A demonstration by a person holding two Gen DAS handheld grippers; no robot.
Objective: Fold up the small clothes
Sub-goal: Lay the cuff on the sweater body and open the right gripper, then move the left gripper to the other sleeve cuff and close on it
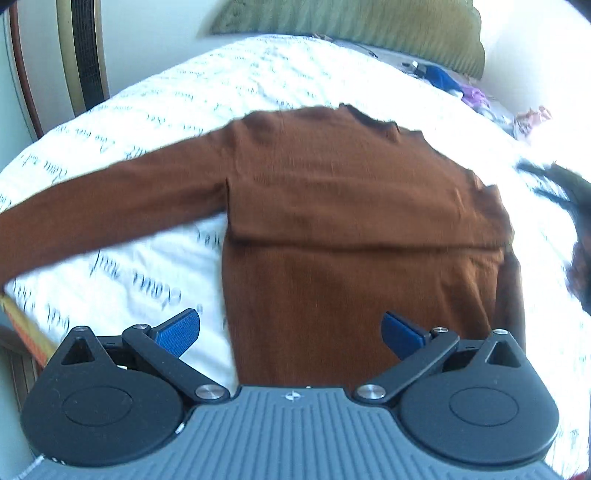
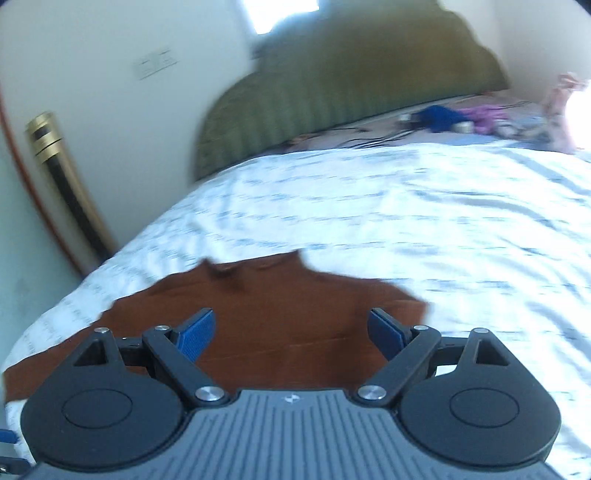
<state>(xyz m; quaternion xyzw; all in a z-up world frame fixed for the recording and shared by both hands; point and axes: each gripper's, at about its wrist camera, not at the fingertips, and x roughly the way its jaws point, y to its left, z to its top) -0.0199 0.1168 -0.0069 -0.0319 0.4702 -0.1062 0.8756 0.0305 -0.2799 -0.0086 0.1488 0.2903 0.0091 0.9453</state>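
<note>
Currently a brown long-sleeved top (image 1: 354, 221) lies flat on the bed (image 1: 177, 96), collar toward the green headboard (image 1: 354, 26), hem toward the near edge. Its long axis runs straight ahead from both tools. One sleeve stretches out toward the bed's left edge; the other appears already folded across the body, though blur leaves that uncertain.

The left gripper (image 1: 291, 334) stands wide, holding nothing, above the lower body of the top near its left side seam. The right gripper (image 2: 291, 332) is likewise wide and empty, over the upper body close to the collar. In my judgement the left one is the nearer to the outstretched sleeve.

The bed carries a white cover with printed script. Loose blue and purple items (image 2: 454, 116) lie at the far right corner. Pale walls surround.
</note>
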